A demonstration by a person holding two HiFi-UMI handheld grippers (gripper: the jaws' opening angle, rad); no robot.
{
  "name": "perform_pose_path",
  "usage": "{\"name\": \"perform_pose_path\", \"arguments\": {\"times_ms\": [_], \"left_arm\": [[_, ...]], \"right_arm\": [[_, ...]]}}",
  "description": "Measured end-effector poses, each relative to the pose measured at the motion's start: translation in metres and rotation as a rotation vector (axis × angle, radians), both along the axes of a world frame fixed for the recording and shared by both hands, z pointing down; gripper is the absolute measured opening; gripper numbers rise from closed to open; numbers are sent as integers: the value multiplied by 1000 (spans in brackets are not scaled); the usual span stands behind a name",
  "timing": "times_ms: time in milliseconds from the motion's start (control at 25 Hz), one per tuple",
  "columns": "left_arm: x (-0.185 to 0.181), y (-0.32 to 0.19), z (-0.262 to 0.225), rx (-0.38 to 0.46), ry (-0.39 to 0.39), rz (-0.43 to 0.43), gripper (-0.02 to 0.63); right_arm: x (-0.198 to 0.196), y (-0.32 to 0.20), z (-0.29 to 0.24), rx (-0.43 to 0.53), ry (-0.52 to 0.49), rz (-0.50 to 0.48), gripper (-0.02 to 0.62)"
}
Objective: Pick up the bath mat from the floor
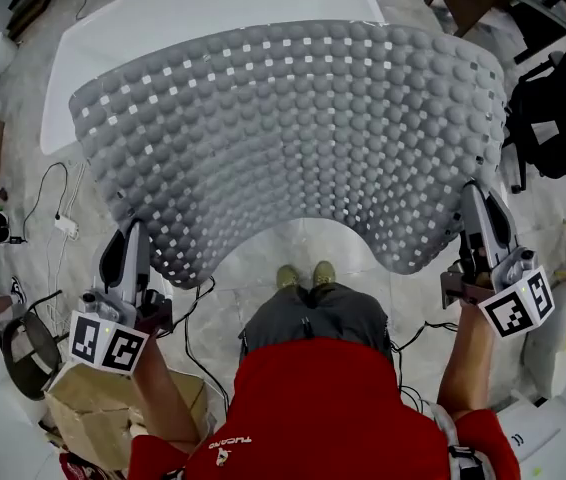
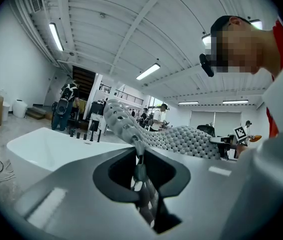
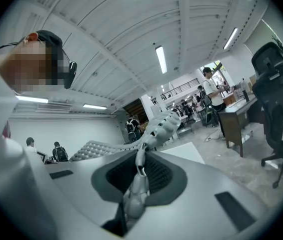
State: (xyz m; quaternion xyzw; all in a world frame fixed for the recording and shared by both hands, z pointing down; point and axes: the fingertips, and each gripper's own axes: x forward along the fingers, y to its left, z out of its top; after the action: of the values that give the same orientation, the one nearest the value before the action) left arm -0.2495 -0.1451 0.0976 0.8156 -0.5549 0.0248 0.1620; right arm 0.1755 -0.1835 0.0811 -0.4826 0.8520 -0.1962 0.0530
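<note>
Hanging spread above the shoes [image 1: 303, 274], the mat [image 1: 293, 128] is off the floor [image 1: 308, 238], with left gripper [image 1: 131, 253] and right gripper [image 1: 483, 223] fingers pinched narrow on its near corners. The pickup looks essentially done.

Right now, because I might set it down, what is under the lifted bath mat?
Past the far edge of the bath mat a white board shows; at its near cutout, pale floor and the person's shoes. Whatever lies beneath the mat's middle is covered.
</note>
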Motion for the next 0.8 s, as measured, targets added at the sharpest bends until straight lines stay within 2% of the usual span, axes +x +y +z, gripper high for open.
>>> {"name": "perform_pose_path", "arguments": {"times_ms": [120,200,280,440,520,800], "left_arm": [[15,14,-42,27,1,4,49],[26,12,-42,49,3,17,49],[29,6,-14,71,2,18,49],[12,-15,85,111,-1,15,49],[5,-19,111,116,-1,22,49],[1,-16,105,133,21,31,49]], "right_arm": [[14,16,-41,33,-6,-5,35],[25,19,-43,59,0,1,35],[27,12,-17,84,3,-6,35],[8,-11,79,127,-9,-30,35],[0,-14,102,138,-7,-35,35],[1,-8,92,155,9,-32,35]]}}
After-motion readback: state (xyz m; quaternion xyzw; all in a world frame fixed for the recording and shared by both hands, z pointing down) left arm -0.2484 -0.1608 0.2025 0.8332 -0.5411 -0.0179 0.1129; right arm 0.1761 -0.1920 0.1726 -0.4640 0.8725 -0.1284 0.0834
